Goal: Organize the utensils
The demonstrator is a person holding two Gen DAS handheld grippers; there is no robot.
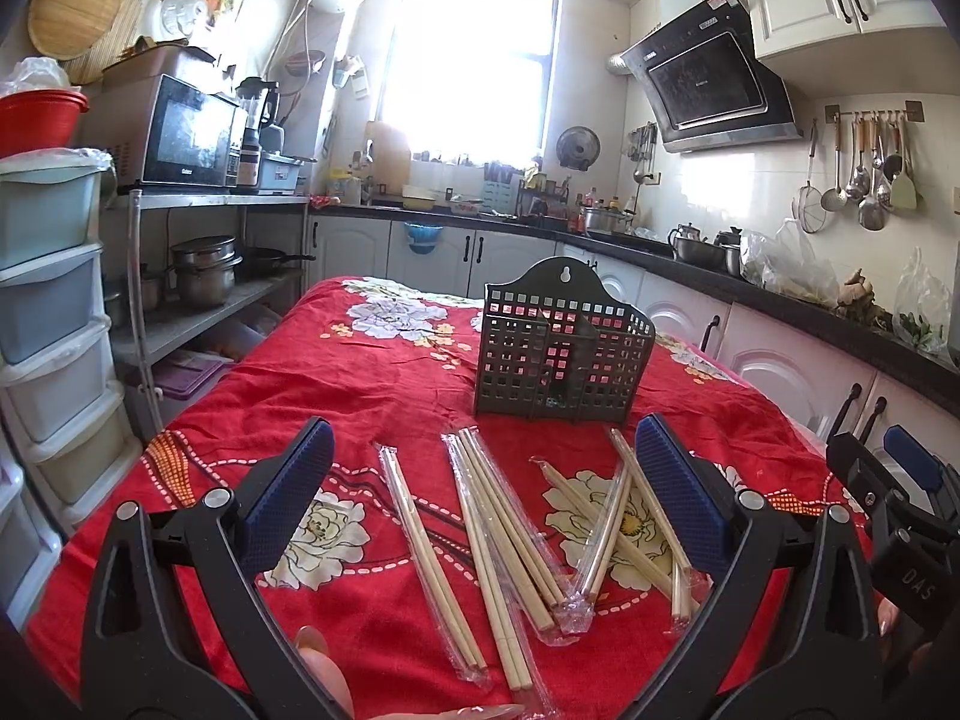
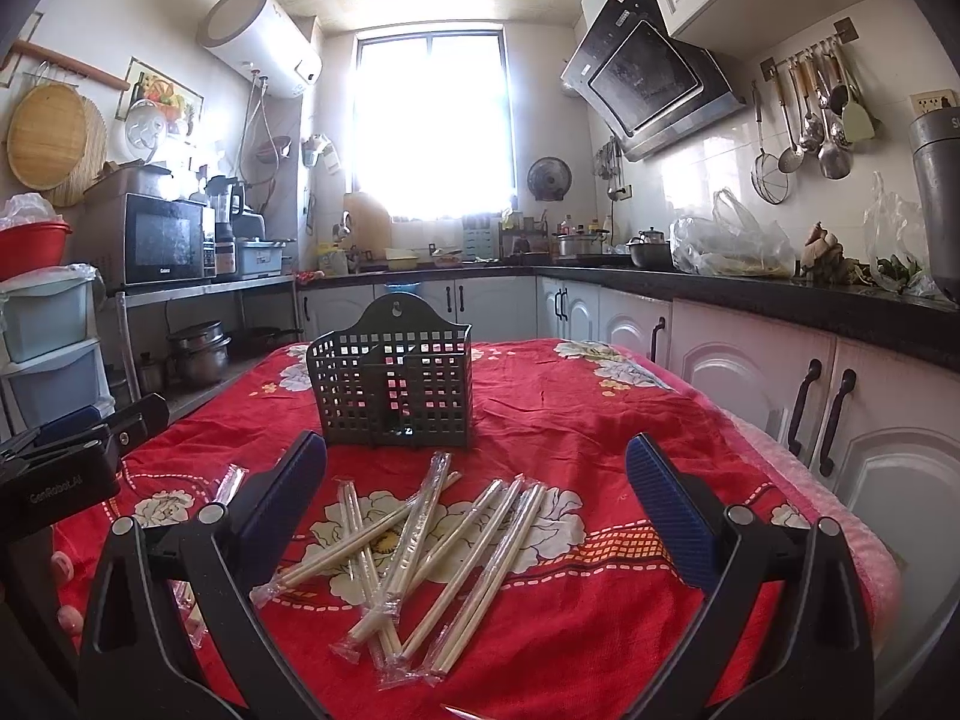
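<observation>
Both tongs, left (image 1: pixel 483 492) and right (image 2: pixel 477 501), spread wide and empty above the tabletop (image 2: pixel 600 420), wrapped chopsticks (image 2: pixel 420 546) crisscrossed between and beneath, basket (image 2: pixel 393 381) just beyond: slick sleeves likely slipping, or neighbours dragged along.

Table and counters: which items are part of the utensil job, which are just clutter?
Job items:
chopsticks, wrapped, loose on the red cloth
holder, upright, empty as far as visible
left gripper and right gripper, both open

Lying about:
microwave
pots
hanging ladles
bags
</observation>
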